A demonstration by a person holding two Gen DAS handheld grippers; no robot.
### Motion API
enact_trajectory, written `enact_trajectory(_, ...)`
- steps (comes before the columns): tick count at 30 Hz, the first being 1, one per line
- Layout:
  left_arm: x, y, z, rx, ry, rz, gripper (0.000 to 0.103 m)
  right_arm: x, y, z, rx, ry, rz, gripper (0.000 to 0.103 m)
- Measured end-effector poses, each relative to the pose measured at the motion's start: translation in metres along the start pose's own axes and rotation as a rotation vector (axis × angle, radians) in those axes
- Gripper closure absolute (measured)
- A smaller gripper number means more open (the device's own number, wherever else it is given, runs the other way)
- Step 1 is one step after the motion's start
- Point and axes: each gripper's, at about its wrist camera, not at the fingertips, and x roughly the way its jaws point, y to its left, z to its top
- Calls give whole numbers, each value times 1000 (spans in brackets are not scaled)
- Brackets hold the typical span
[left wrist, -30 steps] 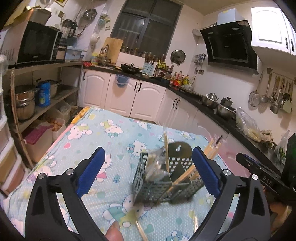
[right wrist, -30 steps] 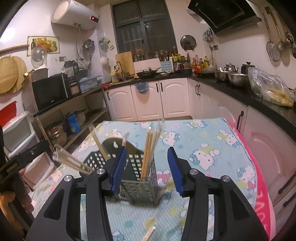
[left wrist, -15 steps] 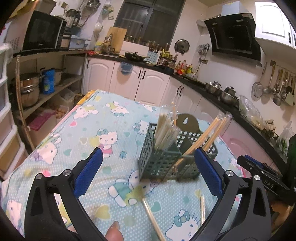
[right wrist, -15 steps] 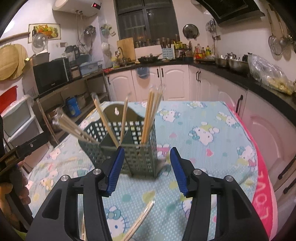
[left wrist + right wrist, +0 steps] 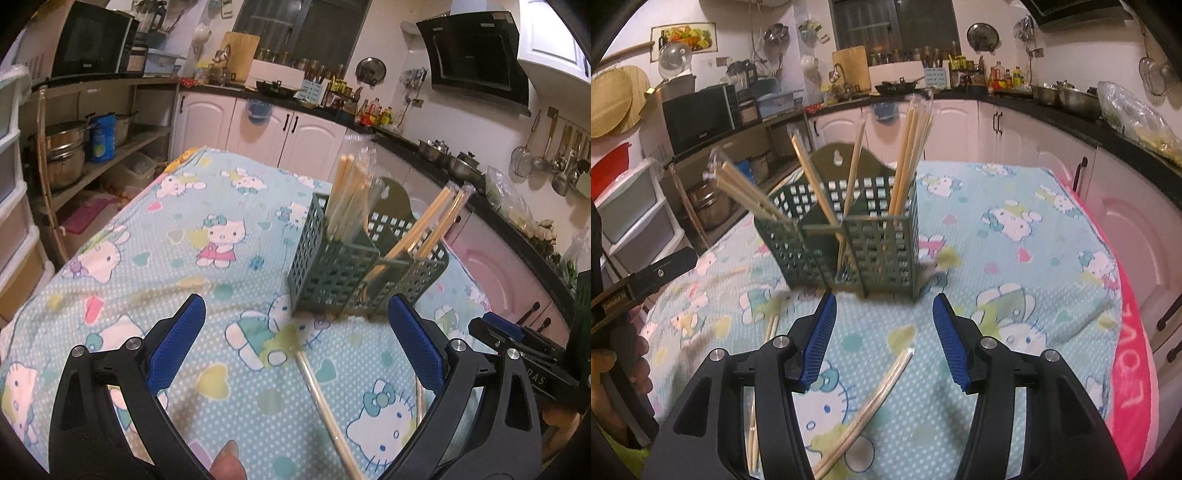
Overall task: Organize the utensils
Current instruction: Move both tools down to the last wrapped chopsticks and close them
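Observation:
A dark green perforated utensil caddy stands on the Hello Kitty cloth and shows in the right wrist view too. Several wrapped wooden chopstick pairs stand in its compartments. My left gripper is open and empty, just in front of the caddy. A loose wrapped chopstick pair lies on the cloth between its fingers. My right gripper is open and empty, in front of the caddy. A loose wrapped pair lies under it, and another pair lies to the left.
The table with the blue cloth sits in a kitchen. A pink edge marks the table's right side. White cabinets and a black counter run behind. Shelves with pots stand left.
Both grippers have pulled back and dropped lower, so the caddy now sits ahead of the fingertips instead of between them. Loose chopsticks on the cloth have come into view.

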Motion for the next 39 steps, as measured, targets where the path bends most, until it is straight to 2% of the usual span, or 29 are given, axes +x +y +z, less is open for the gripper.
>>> enact_trajectory(16, 29, 2, -38, -24, 163, -45, 13, 29, 0, -34, 17, 155, 31, 51)
enact_trajectory(20, 39, 0, -46, -29, 206, -64, 18, 38, -1, -37, 21, 181, 33, 51)
enact_trajectory(26, 54, -1, -53, -40, 264, -95, 39, 58, -6, -37, 31, 229, 20, 51)
enact_trajectory(32, 74, -2, -55, -56, 319, -113, 51, 83, -13, -36, 70, 280, 20, 51)
enact_trajectory(36, 85, -3, -51, -55, 342, -115, 52, 93, -14, -32, 83, 282, 21, 53)
enact_trajectory(39, 93, -4, -48, -52, 353, -101, 53, 97, -13, -29, 79, 283, 0, 59)
